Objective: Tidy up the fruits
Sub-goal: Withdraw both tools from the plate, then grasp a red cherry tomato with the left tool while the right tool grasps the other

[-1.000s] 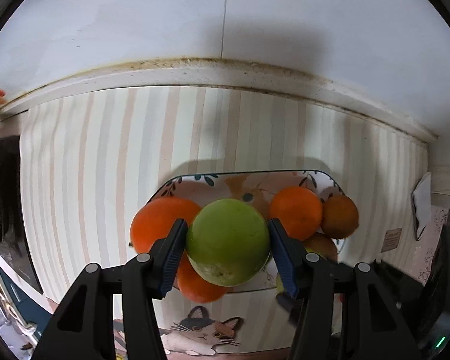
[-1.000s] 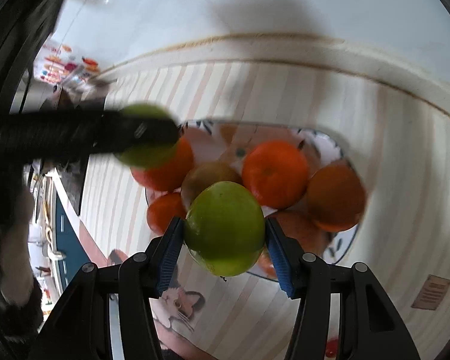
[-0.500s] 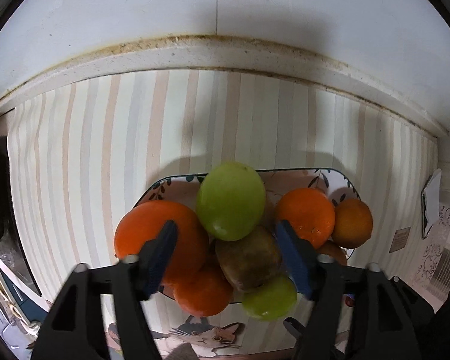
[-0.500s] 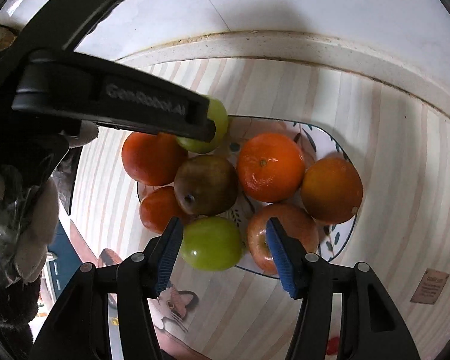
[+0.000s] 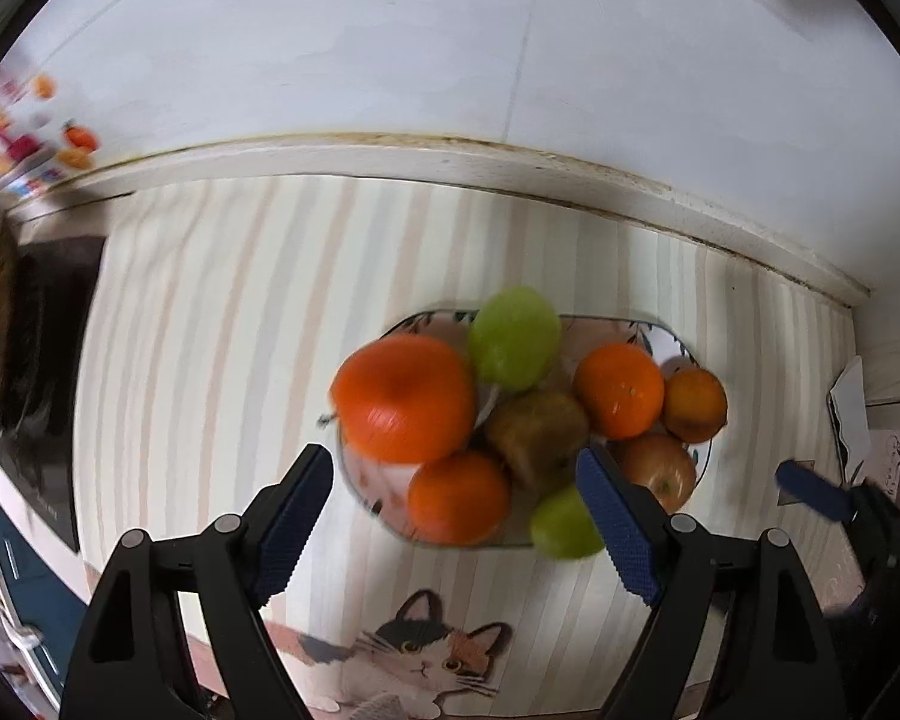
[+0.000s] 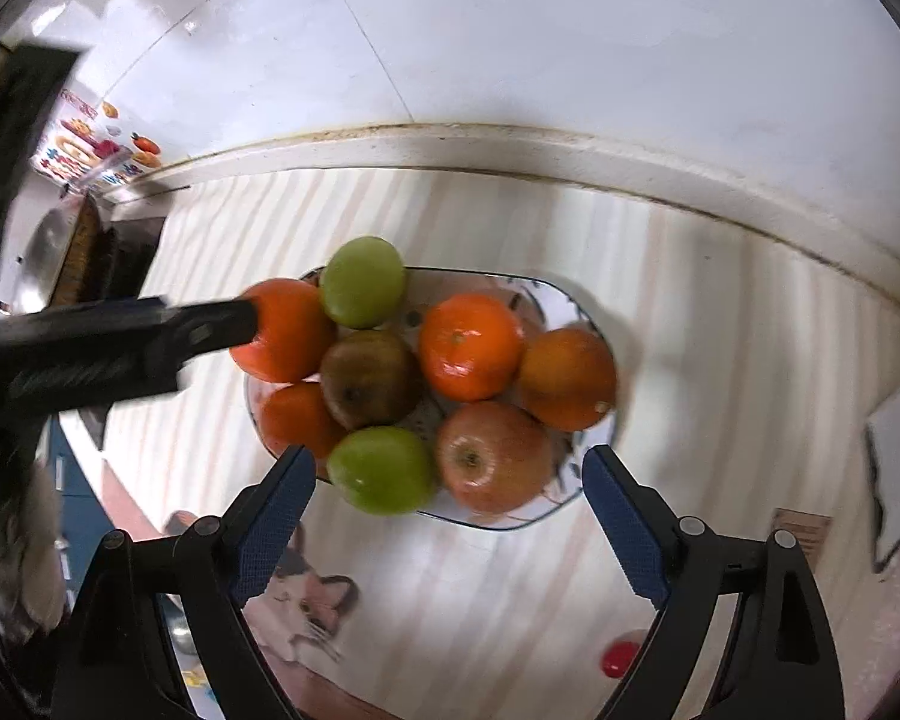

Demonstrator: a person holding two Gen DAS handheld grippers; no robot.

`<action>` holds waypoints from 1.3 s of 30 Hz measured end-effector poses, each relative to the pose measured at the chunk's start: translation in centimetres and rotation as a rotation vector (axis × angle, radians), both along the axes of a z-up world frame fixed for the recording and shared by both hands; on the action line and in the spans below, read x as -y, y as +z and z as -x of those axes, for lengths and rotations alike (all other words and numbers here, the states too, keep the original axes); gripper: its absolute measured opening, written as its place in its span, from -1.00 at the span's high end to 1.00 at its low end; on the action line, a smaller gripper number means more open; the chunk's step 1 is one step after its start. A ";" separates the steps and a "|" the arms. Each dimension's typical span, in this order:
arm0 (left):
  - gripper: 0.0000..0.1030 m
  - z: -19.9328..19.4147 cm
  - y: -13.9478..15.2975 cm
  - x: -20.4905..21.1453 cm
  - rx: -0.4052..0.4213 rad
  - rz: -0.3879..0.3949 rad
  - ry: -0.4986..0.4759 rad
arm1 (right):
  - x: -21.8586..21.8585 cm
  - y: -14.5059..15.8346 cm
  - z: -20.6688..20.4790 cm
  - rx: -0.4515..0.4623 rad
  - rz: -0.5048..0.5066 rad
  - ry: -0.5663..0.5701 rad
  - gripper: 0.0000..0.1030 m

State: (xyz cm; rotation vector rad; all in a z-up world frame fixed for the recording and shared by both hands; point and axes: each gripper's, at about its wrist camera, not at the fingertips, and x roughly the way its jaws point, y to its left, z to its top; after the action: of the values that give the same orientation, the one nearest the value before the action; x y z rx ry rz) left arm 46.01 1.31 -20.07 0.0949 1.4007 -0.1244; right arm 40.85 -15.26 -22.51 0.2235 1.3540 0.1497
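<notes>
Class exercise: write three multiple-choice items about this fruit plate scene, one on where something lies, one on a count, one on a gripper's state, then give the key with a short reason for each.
1. Where is the red apple?
A) beside the near green apple on the plate
B) on the cat picture
C) between gripper fingers

2. How many green apples are on the plate?
A) one
B) two
C) four

3. What does the right gripper hold?
A) an orange
B) a green apple
C) nothing

Key: A, it sits at the plate's near edge next to that apple; B, the near one and the far green apple; C, its jaws are opening with nothing between them.
</notes>
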 end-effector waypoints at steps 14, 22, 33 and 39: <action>-0.61 9.8 5.9 -2.4 0.215 0.018 0.084 | 0.3 6.4 5.7 0.124 0.062 -0.014 -0.80; -0.61 14.4 9.1 -2.3 0.296 0.044 0.076 | -0.3 10.9 10.1 0.219 0.081 0.006 -0.80; -0.61 18.9 13.1 -2.1 0.410 0.046 0.057 | -0.6 15.9 14.9 0.332 0.073 -0.013 -0.80; -0.61 20.5 14.1 -1.9 0.427 0.063 0.043 | -0.1 17.5 16.4 0.353 0.065 -0.027 -0.80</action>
State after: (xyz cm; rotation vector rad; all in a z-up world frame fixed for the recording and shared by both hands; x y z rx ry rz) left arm 25.54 3.21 -5.97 0.0354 0.9710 -0.1048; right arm 24.41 -15.11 -4.99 0.1524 1.0025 0.1156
